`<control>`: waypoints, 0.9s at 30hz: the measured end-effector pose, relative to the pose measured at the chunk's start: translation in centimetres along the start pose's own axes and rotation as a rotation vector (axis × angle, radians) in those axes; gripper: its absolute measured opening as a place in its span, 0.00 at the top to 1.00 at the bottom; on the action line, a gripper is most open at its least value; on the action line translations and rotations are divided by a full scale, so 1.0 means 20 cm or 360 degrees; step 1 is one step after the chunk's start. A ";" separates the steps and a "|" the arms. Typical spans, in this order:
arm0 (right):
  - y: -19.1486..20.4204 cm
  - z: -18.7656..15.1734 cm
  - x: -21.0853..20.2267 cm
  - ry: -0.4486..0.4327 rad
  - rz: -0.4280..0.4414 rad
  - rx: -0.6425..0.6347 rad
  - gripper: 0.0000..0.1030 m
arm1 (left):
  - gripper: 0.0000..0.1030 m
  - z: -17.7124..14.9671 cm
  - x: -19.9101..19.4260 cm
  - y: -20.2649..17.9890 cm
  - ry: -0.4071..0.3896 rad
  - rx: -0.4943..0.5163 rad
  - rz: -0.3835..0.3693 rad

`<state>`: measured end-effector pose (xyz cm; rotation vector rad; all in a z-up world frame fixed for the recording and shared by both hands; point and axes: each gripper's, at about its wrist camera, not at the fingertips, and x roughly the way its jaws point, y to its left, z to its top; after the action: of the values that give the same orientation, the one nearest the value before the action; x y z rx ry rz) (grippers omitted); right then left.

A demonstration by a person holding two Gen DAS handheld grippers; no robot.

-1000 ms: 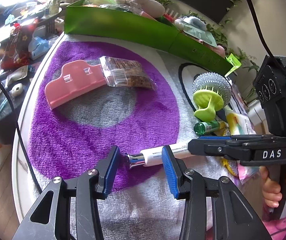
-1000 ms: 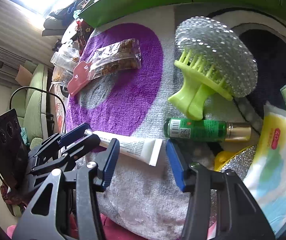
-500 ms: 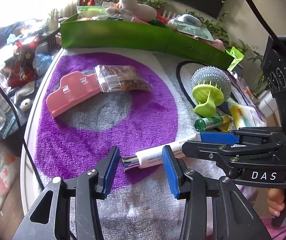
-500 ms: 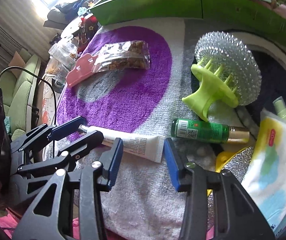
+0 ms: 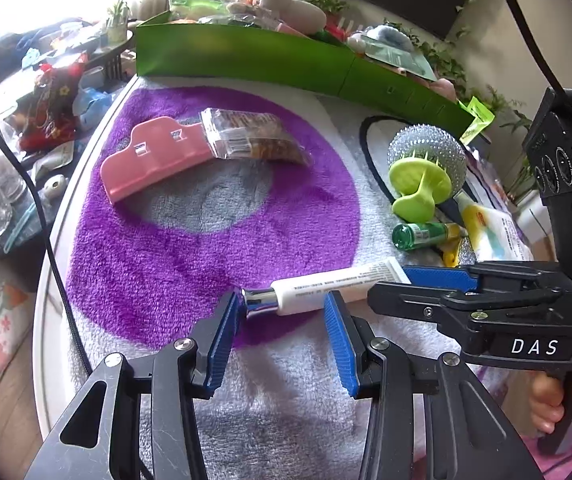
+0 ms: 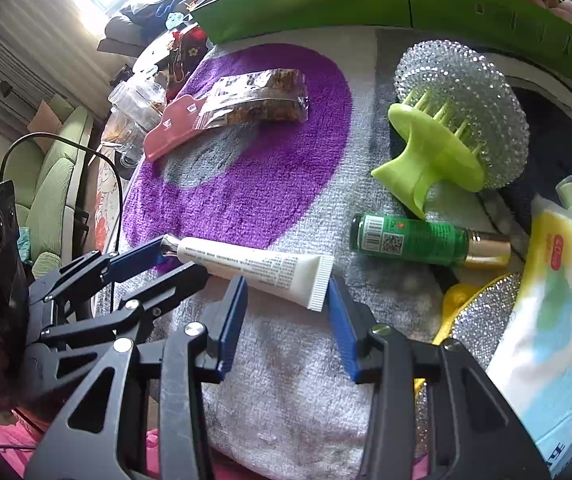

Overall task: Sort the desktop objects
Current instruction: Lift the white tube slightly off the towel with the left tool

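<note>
Both grippers are lined up on the white tube, which lies on the towel at lower centre of the left view, right on the edge of the purple patch. Left gripper is spread, its blue pads either side of the chrome cap end, not pressing as far as I can see. Right gripper straddles the crimped tail; its jaws have just been closing a bit but look short of a real pinch.

So I'd call this the grab step for the tube. Next move probably needs both to squeeze, then lift level so it doesn't sag, and carry it to the green box at the top.

Writing: "DAS" on the right gripper's body. The tube's print is too small to read. The green bottle has a barcode and QR label, unreadable.
</note>
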<state>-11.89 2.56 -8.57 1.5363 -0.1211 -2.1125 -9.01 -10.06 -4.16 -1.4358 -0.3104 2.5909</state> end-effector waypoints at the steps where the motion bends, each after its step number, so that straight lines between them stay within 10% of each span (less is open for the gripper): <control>1: 0.00 0.00 0.00 0.0008 0.0012 0.0010 0.59 | 0.58 0.00 0.00 0.00 -0.0001 0.0006 0.0004; 27: -0.08 0.03 0.00 0.0101 0.0136 0.0162 0.57 | 0.58 0.03 0.01 0.04 0.0013 -0.0047 -0.0048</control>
<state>-12.98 3.74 -8.92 1.6256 -0.2709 -2.0168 -9.72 -10.79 -4.18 -1.4392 -0.3674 2.5669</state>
